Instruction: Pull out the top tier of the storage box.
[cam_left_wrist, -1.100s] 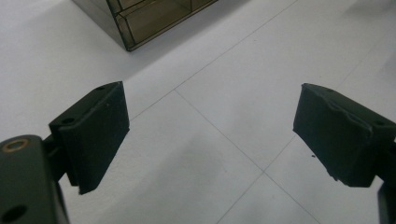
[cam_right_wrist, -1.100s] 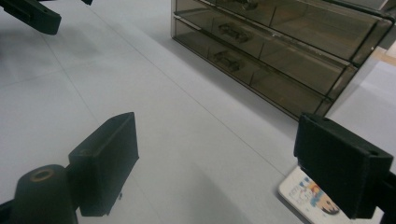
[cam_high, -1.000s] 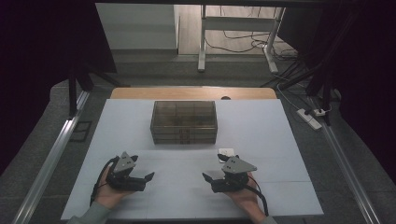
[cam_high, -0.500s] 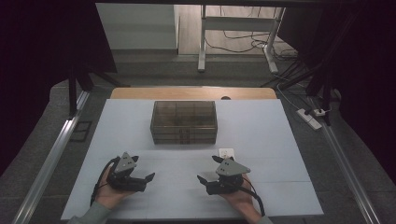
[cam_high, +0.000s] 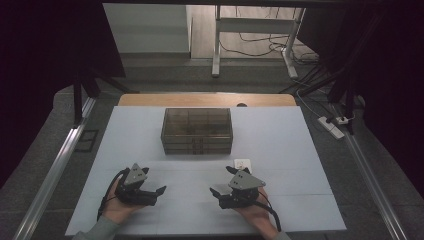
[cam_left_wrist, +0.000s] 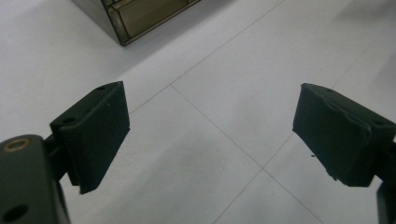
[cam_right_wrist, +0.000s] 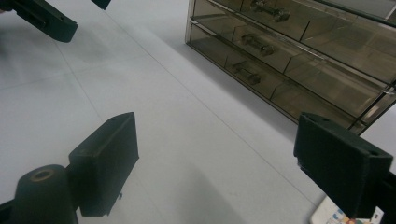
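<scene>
A smoked see-through plastic drawer box (cam_high: 197, 131) is sat mid-table on the white table (cam_high: 300, 150), well beyond both grippers, drawer fronts facing the person. It's judged light and rigid but a bit slippery and crack-prone, so the small drawer pulls (cam_right_wrist: 261, 46) would be the spots to pinch, with the body steadied if a drawer sticks. A small white card (cam_high: 242, 164) is seen flat just ahead of the right gripper (cam_high: 220, 194); thin, hard to lift off the smooth top. The left gripper (cam_high: 159, 192) is held low near the front edge. Both sets of jaws are spread wide with nothing between the matte black pads (cam_left_wrist: 95, 135)
</scene>
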